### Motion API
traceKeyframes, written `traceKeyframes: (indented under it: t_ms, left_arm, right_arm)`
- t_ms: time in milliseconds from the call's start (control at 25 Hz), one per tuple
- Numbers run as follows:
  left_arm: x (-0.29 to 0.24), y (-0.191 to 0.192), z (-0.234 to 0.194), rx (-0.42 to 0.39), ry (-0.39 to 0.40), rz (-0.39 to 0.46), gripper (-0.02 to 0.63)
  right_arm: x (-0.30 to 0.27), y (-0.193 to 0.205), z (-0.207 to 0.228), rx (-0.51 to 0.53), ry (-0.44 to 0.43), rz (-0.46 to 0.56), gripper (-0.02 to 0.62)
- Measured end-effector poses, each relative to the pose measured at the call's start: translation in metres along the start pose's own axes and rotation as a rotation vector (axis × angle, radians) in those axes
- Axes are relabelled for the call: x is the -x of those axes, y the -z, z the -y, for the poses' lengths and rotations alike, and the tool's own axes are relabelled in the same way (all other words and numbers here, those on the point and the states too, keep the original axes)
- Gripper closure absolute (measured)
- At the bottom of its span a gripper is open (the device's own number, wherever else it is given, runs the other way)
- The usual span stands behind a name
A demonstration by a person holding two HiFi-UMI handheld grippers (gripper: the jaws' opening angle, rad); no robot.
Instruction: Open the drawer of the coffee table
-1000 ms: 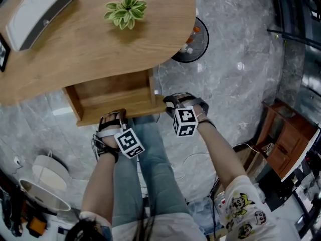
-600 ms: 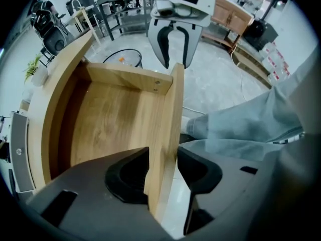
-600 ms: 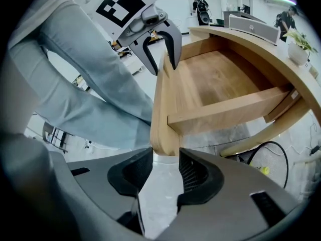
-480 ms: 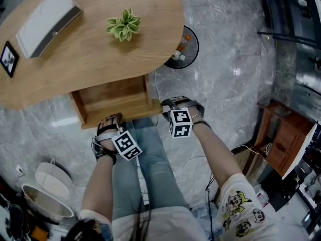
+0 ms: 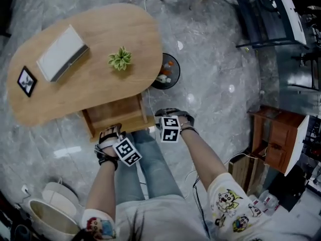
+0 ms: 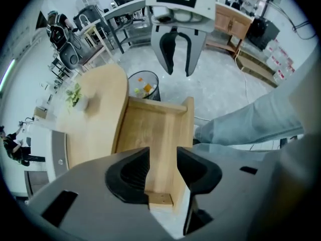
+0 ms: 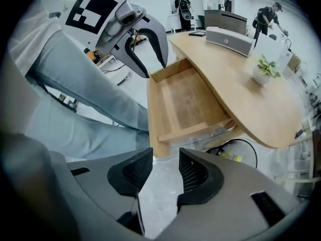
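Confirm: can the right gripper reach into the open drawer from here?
Probably yes: the drawer stands pulled out, open-topped, and the right gripper hangs just off its front corner, jaws apart and empty.

The drawer (image 5: 118, 115) stands pulled out from under the oval table (image 5: 75, 92), its wooden bottom showing. On the table are a plant (image 5: 120, 59), a grey box (image 5: 62, 52) and a small frame (image 5: 26, 81). The left gripper (image 5: 110, 131) hangs at the drawer's front edge, jaws closing with nothing between them. The right gripper (image 5: 173, 113) is just beside the drawer's right corner. A bin (image 5: 166, 75) stands by the table.
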State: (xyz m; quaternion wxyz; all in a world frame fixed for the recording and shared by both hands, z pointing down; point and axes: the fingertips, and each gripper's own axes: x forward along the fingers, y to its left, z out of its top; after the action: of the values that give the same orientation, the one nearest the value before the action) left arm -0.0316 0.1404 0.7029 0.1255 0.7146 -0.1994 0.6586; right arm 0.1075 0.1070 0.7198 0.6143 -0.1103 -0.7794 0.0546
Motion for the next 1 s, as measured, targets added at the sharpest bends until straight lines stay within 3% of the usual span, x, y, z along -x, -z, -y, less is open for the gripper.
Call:
traceKeyframes:
  t_ms: [400, 720, 1000]
  left_arm:
    - [0.105, -0.018, -0.057, 0.093, -0.132, 0.088, 0.451]
    - [0.212, -0.045, -0.105, 0.230, -0.247, 0.265, 0.456]
    - [0.329, -0.061, -0.160, 0.424, -0.336, 0.528, 0.463]
  right_arm:
    - [0.136, -0.064, 0.031, -0.067, 0.219, 0.135, 0.463]
    - [0.273, -0.122, 0.034, -0.213, 0.420, 0.441, 0.463]
    - [0.399, -0.162, 0.026, -0.358, 0.570, 0.790, 0.463]
